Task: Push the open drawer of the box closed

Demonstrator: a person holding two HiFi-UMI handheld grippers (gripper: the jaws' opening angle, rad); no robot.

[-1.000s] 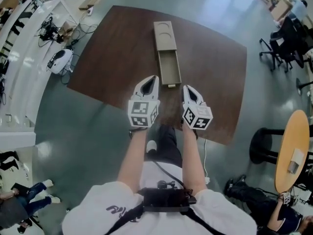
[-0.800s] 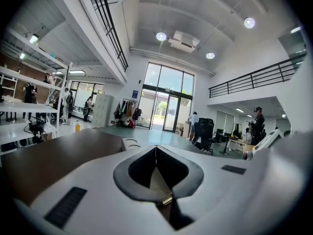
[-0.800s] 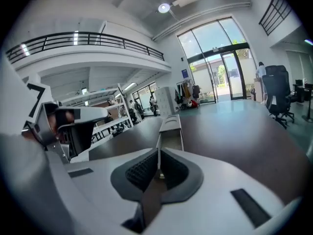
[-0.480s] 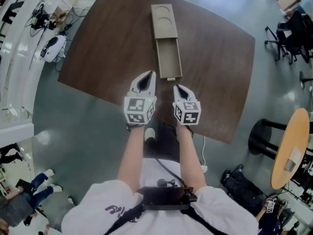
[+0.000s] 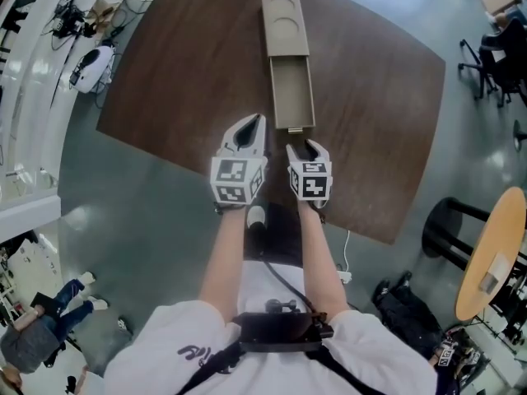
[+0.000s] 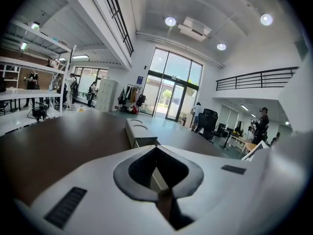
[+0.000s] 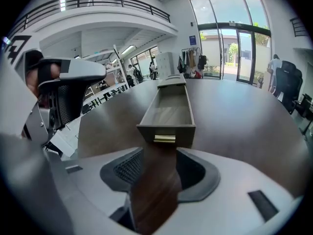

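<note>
A long tan box (image 5: pixel 284 23) lies on the dark wooden table (image 5: pixel 181 72), its drawer (image 5: pixel 292 93) pulled out toward me and empty. My right gripper (image 5: pixel 307 144) sits just short of the drawer's front, in line with it. Its jaws are opening, with only bare table between them. In the right gripper view the drawer front with its brass handle (image 7: pixel 165 139) stands right ahead of the right gripper (image 7: pixel 159 153). My left gripper (image 5: pixel 251 126) hovers beside the drawer's near left corner, shut and empty. The box (image 6: pixel 139 131) shows beyond the left gripper (image 6: pixel 156 150) in the left gripper view.
The table's near edge runs right under both grippers. A round light table (image 5: pixel 486 253) and a black stool (image 5: pixel 449 237) stand at the right, office chairs (image 5: pixel 498 64) at the far right. Gear with cables (image 5: pixel 86 64) lies on the floor at the upper left.
Both grippers have moved forward toward the drawer front. The right one shifted left into line with the drawer, and its jaws have parted.
</note>
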